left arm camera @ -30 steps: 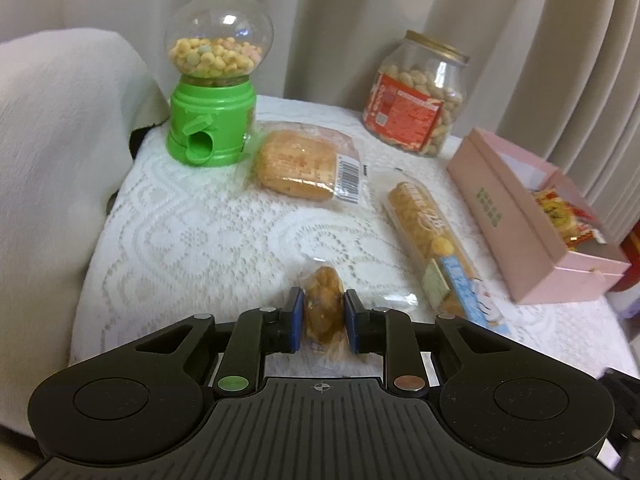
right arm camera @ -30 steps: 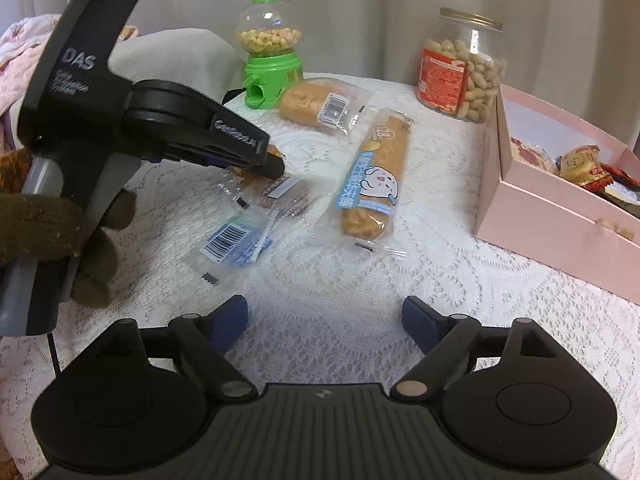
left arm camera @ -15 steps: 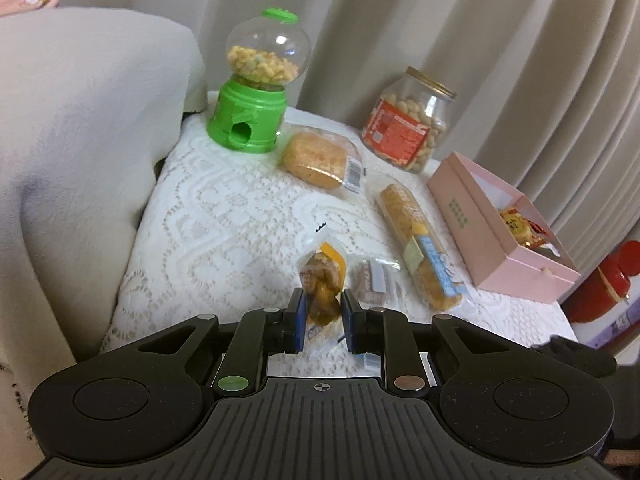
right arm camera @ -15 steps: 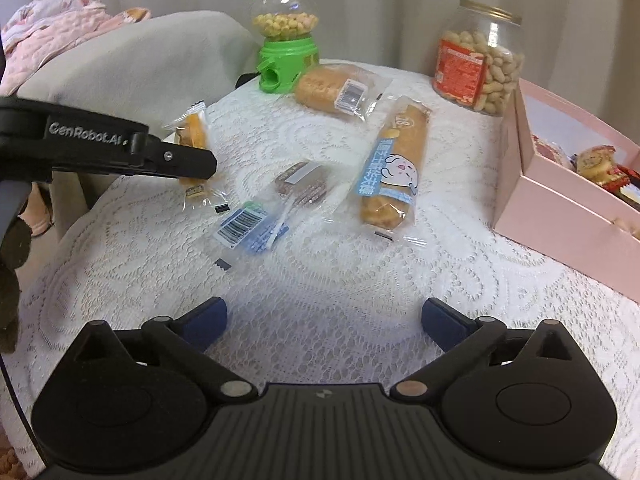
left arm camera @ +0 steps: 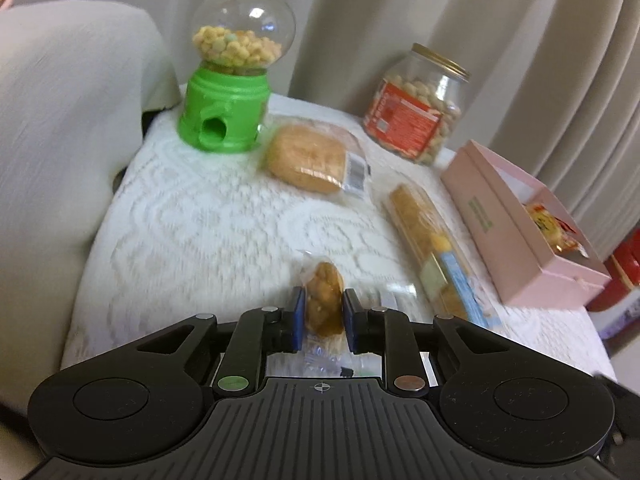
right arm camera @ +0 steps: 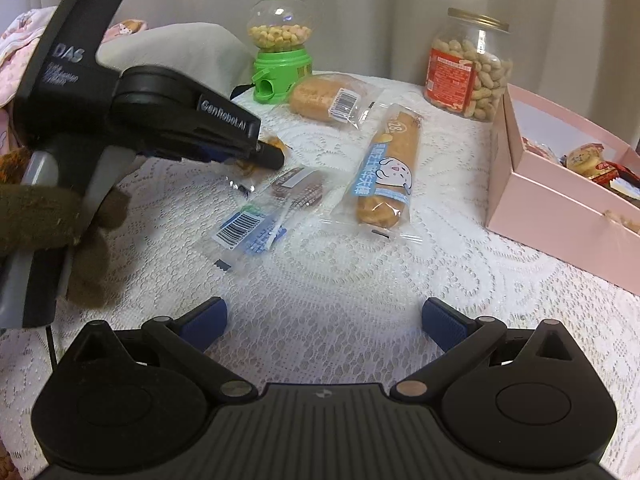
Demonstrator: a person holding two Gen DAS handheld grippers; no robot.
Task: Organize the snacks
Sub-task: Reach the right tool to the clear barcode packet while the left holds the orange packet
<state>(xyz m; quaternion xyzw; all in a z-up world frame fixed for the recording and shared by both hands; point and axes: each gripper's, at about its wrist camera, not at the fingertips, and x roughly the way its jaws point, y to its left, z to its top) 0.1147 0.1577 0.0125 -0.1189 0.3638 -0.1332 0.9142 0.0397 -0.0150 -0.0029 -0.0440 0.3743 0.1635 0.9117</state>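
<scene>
1. Across the whole scene spreads a white lace tablecloth (right arm camera: pixel 360 280), the sorting surface on which the loose snacks lie.
2. At the right edge stands an open pink cardboard box (right arm camera: pixel 560 208) with wrapped sweets already inside, probably the collecting place, so its open top faces up.
3. At the back, out of the working area, stand a green gumball-style dispenser (left arm camera: pixel 228 120) and a glass peanut jar with a red label (left arm camera: pixel 416 112).
4. Between them lies a bagged round bun (left arm camera: pixel 308 158); just right of it, a long clear-wrapped bread stick with a blue label (right arm camera: pixel 386 172).
5. Nearer, a flat clear packet with a barcode (right arm camera: pixel 260 220) holds a dark biscuit.
6. Smallest is the clear-wrapped golden-brown snack (left arm camera: pixel 324 304), clamped between the pads of the left gripper (left arm camera: pixel 322 314) and lifted off the cloth (likely bound for the box).
7. The right gripper (right arm camera: pixel 324 320) hovers over bare cloth, jaws spread wide and empty, ready for another packet.
</scene>
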